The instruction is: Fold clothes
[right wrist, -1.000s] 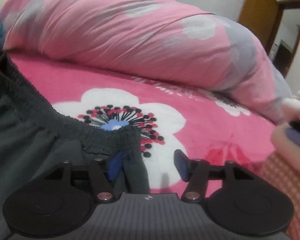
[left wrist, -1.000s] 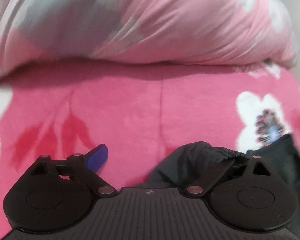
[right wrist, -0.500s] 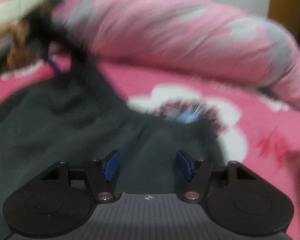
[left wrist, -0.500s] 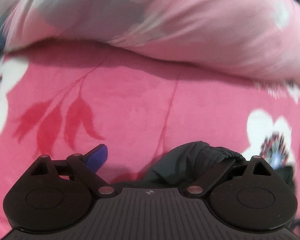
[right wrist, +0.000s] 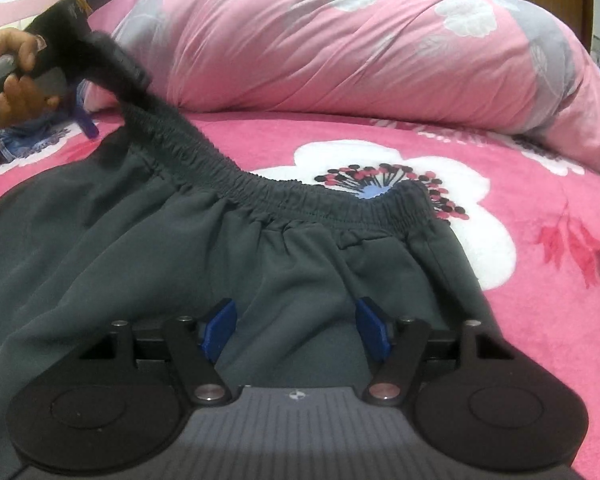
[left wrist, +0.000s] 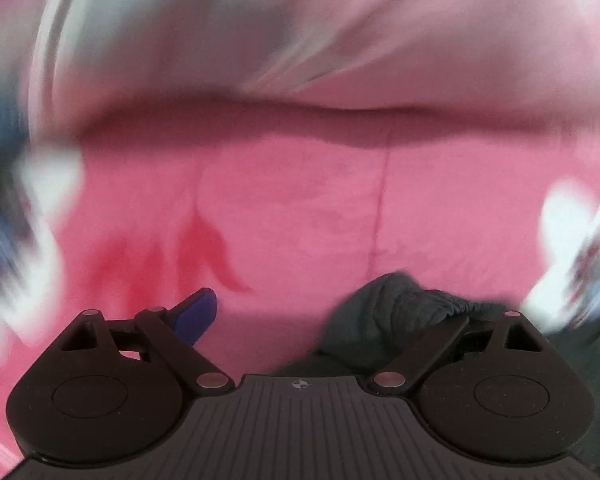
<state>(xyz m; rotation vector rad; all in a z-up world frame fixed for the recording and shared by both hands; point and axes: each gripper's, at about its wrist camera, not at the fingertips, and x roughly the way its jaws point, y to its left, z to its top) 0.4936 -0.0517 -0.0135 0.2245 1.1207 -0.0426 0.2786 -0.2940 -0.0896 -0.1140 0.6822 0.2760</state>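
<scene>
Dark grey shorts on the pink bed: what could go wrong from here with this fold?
1. The left hand-held gripper lifts one end of the waistband off the blanket; the bunched elastic might slip free.
2. The right hand-held gripper, jaws opening, hovers over the shorts, pressing on nothing, so the cloth may drag and crease.
3. The left wrist view is blurred, so that grip is hard to check.

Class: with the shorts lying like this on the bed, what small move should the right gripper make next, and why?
Probably ease forward to the waistband and close on it. The right gripper hangs over the shorts, its jaws opening, with nothing pinched. The left gripper lifts the waistband's far end, so the near corner needs a matching hold.
</scene>
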